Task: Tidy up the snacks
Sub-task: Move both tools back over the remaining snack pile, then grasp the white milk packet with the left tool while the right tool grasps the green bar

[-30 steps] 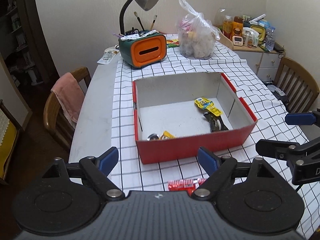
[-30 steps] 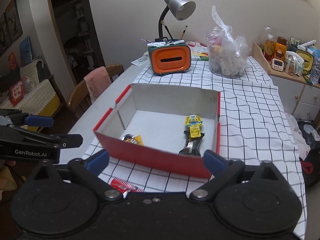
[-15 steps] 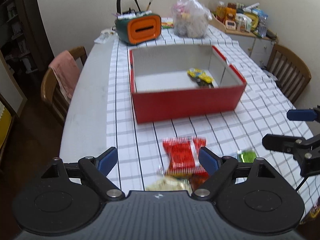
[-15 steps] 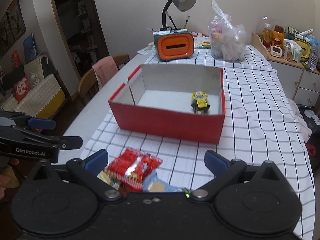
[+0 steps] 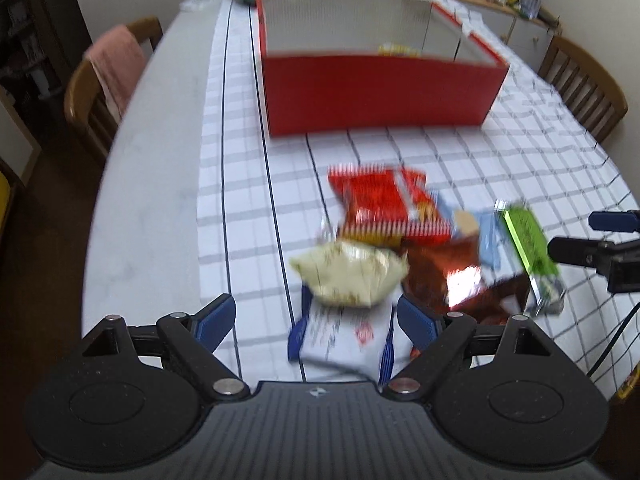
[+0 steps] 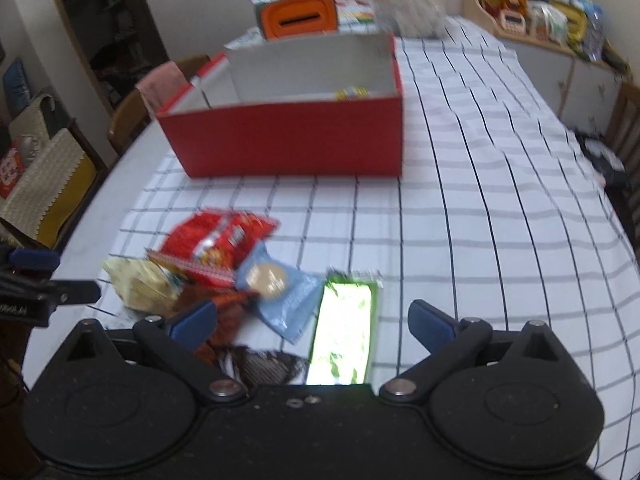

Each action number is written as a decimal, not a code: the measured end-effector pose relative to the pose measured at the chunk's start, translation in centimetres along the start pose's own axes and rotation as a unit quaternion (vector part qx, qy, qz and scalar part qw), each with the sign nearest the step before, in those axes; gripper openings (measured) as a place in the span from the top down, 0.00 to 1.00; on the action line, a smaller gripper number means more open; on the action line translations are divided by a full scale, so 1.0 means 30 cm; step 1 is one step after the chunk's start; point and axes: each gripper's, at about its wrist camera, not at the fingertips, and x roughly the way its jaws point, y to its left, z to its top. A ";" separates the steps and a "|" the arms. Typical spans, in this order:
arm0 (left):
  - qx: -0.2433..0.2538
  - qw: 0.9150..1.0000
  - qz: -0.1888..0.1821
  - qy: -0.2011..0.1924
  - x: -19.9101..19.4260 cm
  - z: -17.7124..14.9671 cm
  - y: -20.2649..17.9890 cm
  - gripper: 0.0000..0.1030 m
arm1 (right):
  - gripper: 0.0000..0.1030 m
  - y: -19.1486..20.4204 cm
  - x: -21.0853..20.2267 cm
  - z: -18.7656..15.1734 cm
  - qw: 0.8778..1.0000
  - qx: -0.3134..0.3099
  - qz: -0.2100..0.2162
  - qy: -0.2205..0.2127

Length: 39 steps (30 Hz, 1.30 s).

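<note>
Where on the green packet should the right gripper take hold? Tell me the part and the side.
Grip the green packet across its two long edges near the closer end, coming down from above with the right gripper. It lies flat on the checked cloth, lengthwise between the open fingers, and its right edge is free; the blue packet crowds its left side.

Hardly any writing can be read, as both views are blurred by motion. The one trace is white lettering on the black arm of the left gripper [image 6: 24, 309], at the left edge of the right wrist view, well to the left of the red box [image 6: 288, 140]; it is cut off and too smeared to spell out. The snack packets [image 5: 400, 240] lying on the near side of the red box carry print, but none of it is legible.
</note>
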 end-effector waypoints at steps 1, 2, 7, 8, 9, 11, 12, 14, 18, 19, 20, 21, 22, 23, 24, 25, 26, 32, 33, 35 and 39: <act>0.000 1.000 0.001 0.008 0.018 -0.013 0.000 0.14 | 0.03 -0.007 0.012 -0.011 1.000 0.002 -0.002 0.005; 0.000 1.000 0.001 0.015 0.033 -0.025 -0.002 0.14 | 0.03 -0.012 0.024 -0.020 1.000 0.003 -0.005 0.010; 0.010 0.999 0.000 0.042 0.097 -0.062 -0.017 0.14 | 0.11 -0.029 0.077 -0.053 0.999 0.008 -0.014 0.032; 0.012 0.999 0.000 0.045 0.107 -0.065 -0.021 0.14 | 0.13 -0.029 0.087 -0.057 0.999 0.007 -0.019 0.035; 0.014 0.999 -0.001 0.047 0.116 -0.068 -0.025 0.14 | 0.14 -0.029 0.099 -0.060 0.999 0.006 -0.021 0.039; 0.020 0.999 -0.001 0.049 0.128 -0.072 -0.034 0.14 | 0.17 -0.028 0.116 -0.065 0.999 0.003 -0.027 0.043; 0.025 0.999 0.000 0.049 0.134 -0.074 -0.038 0.14 | 0.17 -0.028 0.122 -0.065 0.999 0.001 -0.030 0.045; 0.034 0.998 0.003 0.049 0.144 -0.074 -0.048 0.14 | 0.20 -0.029 0.136 -0.066 0.998 -0.003 -0.035 0.047; 0.046 0.998 0.005 0.048 0.162 -0.070 -0.065 0.14 | 0.24 -0.030 0.165 -0.064 0.998 -0.010 -0.042 0.053; 0.048 0.998 0.005 0.048 0.165 -0.069 -0.068 0.14 | 0.26 -0.029 0.171 -0.064 0.998 -0.011 -0.043 0.055; 0.049 0.998 0.004 0.049 0.168 -0.069 -0.070 0.14 | 0.28 -0.027 0.175 -0.064 0.997 -0.011 -0.043 0.056; 0.050 0.998 0.003 0.049 0.170 -0.069 -0.072 0.14 | 0.29 -0.026 0.179 -0.065 0.997 -0.013 -0.044 0.057; 0.052 0.997 0.002 0.050 0.174 -0.069 -0.074 0.14 | 0.30 -0.024 0.181 -0.065 0.997 -0.014 -0.046 0.057; 0.053 0.997 0.001 0.051 0.178 -0.069 -0.076 0.15 | 0.31 -0.023 0.184 -0.065 0.997 -0.016 -0.048 0.058; 0.052 0.997 -0.001 0.051 0.181 -0.069 -0.076 0.15 | 0.31 -0.023 0.188 -0.065 0.997 -0.017 -0.050 0.059; 0.050 0.997 -0.002 0.053 0.185 -0.069 -0.074 0.15 | 0.32 -0.022 0.190 -0.065 0.997 -0.018 -0.052 0.058; 0.048 0.997 -0.002 0.053 0.188 -0.069 -0.073 0.16 | 0.33 -0.021 0.190 -0.065 0.997 -0.020 -0.053 0.057; 0.047 0.998 -0.012 0.050 0.184 -0.071 -0.078 0.27 | 0.45 -0.015 0.190 -0.065 0.996 -0.035 -0.059 0.054; 0.046 0.998 -0.013 0.049 0.182 -0.072 -0.080 0.31 | 0.46 -0.015 0.188 -0.065 0.996 -0.035 -0.058 0.053; 0.045 0.998 -0.013 0.048 0.178 -0.072 -0.082 0.35 | 0.52 -0.014 0.185 -0.066 0.996 -0.036 -0.058 0.052; 0.040 0.998 -0.011 0.047 0.175 -0.074 -0.078 0.37 | 0.58 -0.009 0.178 -0.069 0.996 -0.040 -0.056 0.050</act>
